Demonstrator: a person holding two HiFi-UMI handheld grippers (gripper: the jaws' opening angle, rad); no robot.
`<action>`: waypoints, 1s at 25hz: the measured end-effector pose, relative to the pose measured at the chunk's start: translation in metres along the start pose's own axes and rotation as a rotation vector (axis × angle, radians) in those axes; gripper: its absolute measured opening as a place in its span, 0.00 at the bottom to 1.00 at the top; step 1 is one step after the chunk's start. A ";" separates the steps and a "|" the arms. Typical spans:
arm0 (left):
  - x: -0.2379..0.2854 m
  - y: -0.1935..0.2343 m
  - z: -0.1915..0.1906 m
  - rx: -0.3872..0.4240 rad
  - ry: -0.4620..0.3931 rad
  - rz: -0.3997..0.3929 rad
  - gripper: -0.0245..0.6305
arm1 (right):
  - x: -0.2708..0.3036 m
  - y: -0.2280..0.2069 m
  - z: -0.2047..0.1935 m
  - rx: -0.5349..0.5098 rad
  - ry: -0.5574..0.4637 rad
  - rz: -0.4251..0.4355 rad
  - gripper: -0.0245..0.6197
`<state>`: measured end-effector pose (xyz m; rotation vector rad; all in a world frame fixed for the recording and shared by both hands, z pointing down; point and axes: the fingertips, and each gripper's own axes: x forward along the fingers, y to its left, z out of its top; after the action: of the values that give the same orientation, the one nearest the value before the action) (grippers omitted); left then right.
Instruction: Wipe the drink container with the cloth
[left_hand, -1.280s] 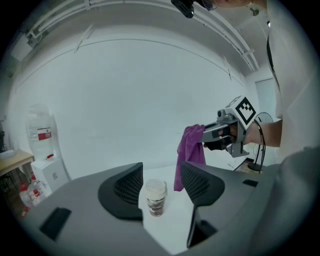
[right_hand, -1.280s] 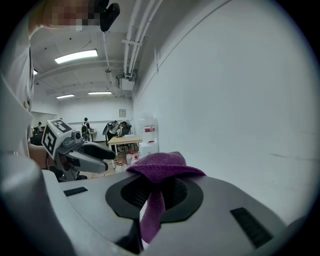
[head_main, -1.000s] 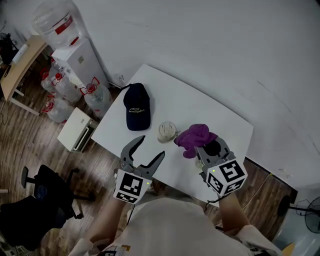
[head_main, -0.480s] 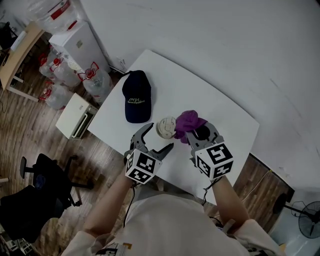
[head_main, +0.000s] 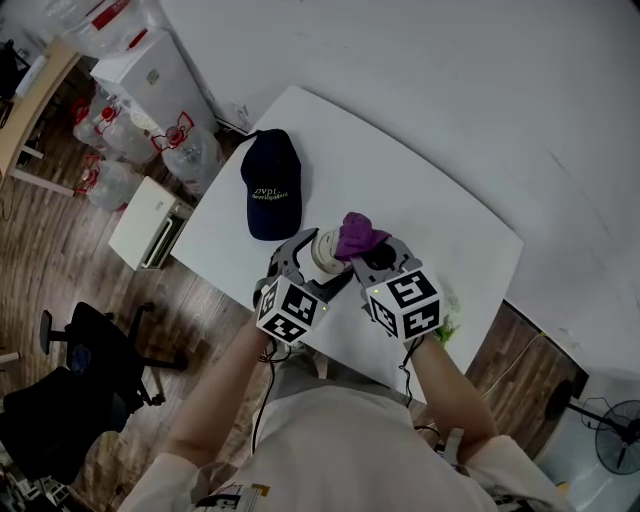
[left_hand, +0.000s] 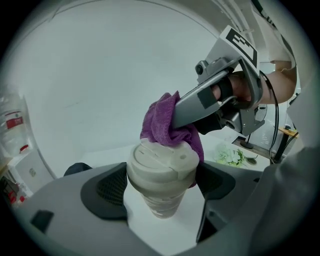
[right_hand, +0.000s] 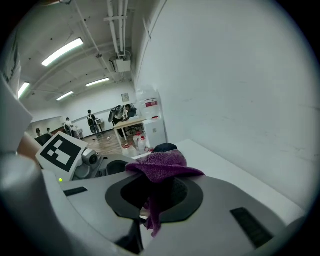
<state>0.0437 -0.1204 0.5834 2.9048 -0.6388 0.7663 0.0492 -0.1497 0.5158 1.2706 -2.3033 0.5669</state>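
Just beside a cap (head_main: 270, 190), open left tongs (head_main: 318, 262) straddle the cup (left_hand: 160, 175); right tongs (right_hand: 159, 194) grip cloth (right_hand: 161, 167).

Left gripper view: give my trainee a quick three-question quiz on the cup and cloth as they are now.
1. True or false: the purple cloth rests on top of the lidded cup.
2. What stands between the tongs of the left gripper? A) a dark cap B) the lidded cup C) a water jug
3. Fill in: the cloth is clamped by the ____ gripper.
Key: 1 true; 2 B; 3 the right gripper.
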 end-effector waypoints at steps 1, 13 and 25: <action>0.000 0.000 0.000 0.000 -0.003 -0.003 0.68 | 0.003 0.001 0.000 0.006 0.002 0.011 0.14; 0.000 0.001 -0.003 0.014 0.036 -0.046 0.68 | 0.026 0.060 -0.002 -0.288 0.165 0.091 0.13; 0.000 0.000 -0.002 0.012 0.022 -0.055 0.68 | -0.021 0.027 -0.032 -0.254 0.206 0.038 0.14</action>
<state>0.0432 -0.1197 0.5854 2.9071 -0.5523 0.7965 0.0419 -0.1053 0.5264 1.0028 -2.1519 0.3827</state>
